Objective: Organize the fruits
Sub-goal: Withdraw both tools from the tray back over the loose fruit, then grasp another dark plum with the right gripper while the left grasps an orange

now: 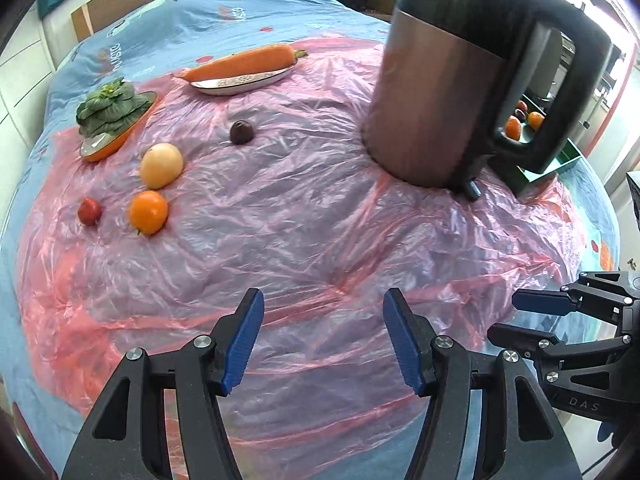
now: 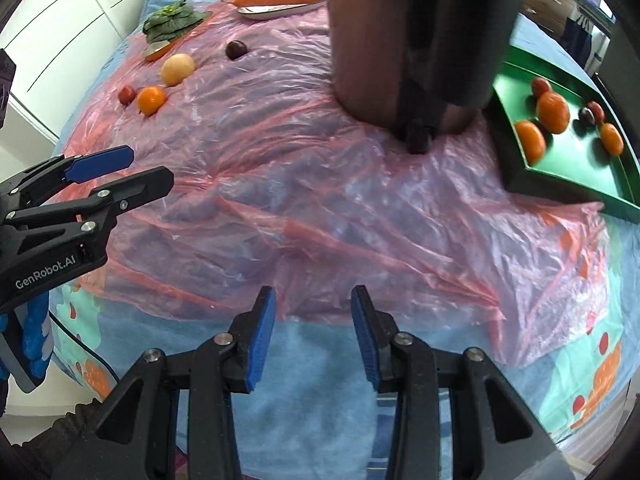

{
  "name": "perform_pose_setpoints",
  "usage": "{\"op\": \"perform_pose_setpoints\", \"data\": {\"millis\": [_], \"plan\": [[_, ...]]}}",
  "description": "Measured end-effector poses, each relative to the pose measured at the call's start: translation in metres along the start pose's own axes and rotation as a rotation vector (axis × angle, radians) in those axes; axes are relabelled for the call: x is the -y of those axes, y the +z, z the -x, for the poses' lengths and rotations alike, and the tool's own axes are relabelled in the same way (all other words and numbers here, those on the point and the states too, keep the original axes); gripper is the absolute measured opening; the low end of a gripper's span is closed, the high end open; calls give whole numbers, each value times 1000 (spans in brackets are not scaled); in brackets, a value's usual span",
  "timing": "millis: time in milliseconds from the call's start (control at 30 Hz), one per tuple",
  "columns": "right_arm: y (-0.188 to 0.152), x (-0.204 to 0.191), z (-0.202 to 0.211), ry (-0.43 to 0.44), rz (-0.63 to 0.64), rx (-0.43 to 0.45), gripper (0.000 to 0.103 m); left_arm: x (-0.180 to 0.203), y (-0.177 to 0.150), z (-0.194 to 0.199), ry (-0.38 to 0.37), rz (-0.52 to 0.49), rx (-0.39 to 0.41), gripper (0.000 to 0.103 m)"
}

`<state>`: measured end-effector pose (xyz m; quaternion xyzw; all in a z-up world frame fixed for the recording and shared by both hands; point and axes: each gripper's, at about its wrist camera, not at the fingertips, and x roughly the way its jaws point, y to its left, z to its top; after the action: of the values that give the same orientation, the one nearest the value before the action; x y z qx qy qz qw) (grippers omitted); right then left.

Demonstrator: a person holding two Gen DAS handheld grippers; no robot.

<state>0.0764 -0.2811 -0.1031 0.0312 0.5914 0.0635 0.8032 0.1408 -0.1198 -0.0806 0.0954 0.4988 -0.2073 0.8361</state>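
Four loose fruits lie on the pink plastic sheet at the far left: a pale yellow round fruit [image 1: 161, 165], an orange [image 1: 148, 212], a small red fruit [image 1: 89, 211] and a dark purple fruit [image 1: 241, 132]. A green tray [image 2: 572, 160] at the right holds several oranges and small dark and red fruits. My left gripper [image 1: 324, 308] hovers open over bare plastic, well short of the loose fruits. My right gripper [image 2: 314, 300] is open too, with nothing between its jaws, above the sheet's near edge. The two grippers are side by side.
A tall metal jug [image 1: 440, 92] with a black handle stands between the loose fruits and the tray. Behind it, a carrot [image 1: 248, 64] lies on a plate [image 1: 240, 84] and leafy greens [image 1: 110, 108] sit in an orange bowl. A blue printed cloth covers the surface.
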Motion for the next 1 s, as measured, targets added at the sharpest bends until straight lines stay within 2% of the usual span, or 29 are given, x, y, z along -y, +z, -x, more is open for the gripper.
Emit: {"op": "perform_pose_setpoints", "data": {"millis": [233, 533, 800, 1000], "plan": [[34, -35, -15, 38, 80, 30, 39, -49, -4, -5, 43, 80, 5, 60], [106, -69, -43, 91, 139, 116, 39, -112, 11, -16, 98, 187, 41, 60], [193, -77, -71, 117, 111, 228, 38, -162, 42, -35, 49, 276, 72, 60], [230, -81, -94, 108, 112, 236, 38, -180, 58, -56, 1, 291, 59, 60]]}}
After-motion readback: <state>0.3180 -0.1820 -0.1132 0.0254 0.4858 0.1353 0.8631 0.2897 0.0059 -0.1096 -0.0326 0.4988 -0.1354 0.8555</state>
